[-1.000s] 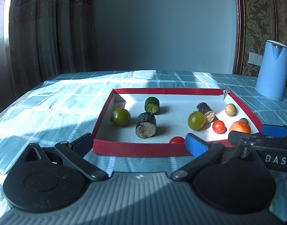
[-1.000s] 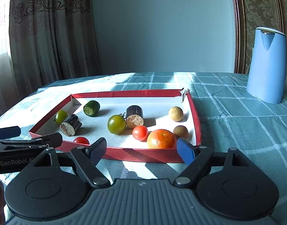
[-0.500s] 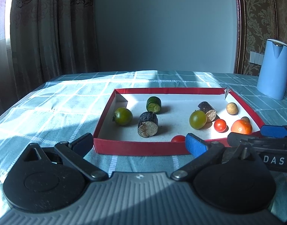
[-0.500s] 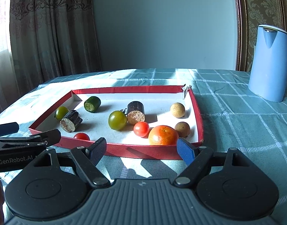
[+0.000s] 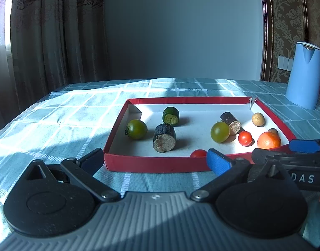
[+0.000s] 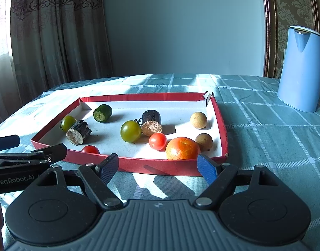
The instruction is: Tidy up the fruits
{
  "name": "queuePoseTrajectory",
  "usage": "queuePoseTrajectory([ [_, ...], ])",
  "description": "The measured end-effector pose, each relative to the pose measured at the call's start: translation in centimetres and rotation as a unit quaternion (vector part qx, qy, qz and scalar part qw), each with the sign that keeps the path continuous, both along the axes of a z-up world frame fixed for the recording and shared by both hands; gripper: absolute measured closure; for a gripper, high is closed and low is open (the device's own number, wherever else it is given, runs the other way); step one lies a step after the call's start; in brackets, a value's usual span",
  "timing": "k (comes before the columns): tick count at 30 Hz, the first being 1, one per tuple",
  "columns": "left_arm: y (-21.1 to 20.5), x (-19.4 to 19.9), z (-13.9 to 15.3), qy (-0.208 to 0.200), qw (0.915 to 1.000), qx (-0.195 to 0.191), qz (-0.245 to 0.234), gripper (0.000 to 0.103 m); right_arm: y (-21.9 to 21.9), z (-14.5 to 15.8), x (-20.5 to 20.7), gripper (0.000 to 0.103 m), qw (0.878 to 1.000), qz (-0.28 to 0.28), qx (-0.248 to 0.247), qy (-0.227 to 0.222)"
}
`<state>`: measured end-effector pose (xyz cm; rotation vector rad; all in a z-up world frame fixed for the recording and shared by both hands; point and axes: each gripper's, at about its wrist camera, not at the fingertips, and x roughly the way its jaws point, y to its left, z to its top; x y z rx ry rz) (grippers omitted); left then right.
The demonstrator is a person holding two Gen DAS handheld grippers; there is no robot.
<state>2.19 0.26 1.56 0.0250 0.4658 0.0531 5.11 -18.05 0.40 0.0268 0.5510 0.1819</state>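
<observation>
Fruit sits in red tray (image 6: 151, 166) mid-counter (image 6: 275, 138): orange (image 6: 182, 148) at near right corner, red tomato (image 6: 157, 141) beside it, green tomato (image 6: 130, 131) central. Left hand-held gripper (image 5: 154, 160) and right hand-held gripper (image 6: 158, 167) both spread, empty, before the tray's near edge. Blue jug (image 6: 300, 69) at far right.

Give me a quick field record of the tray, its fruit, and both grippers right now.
tray: red tray, white floor, on checked tablecloth
orange: orange at near edge
red tomatoes: two
green tomatoes: two
left gripper: left gripper open, empty
right gripper: right gripper open, empty
beside tray: blue jug
</observation>
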Motion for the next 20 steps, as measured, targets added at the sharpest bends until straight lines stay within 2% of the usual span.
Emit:
queuePoseTrajectory([
  [6,-0.1,0.0,0.0,-0.002,1.0000,0.004,0.000,0.000,0.1,-0.1,0.0,0.021,1.000,-0.001,-0.003,0.000],
  [10,-0.3,-0.4,0.0,-0.018,0.9997,0.017,0.006,0.000,0.1,0.0,-0.1,0.021,1.000,0.001,-0.002,-0.002],
  [20,-0.2,-1.7,-0.3,-0.016,0.9996,0.024,-0.002,0.000,0.3,0.1,-0.5,0.021,1.000,0.007,-0.004,-0.006],
])
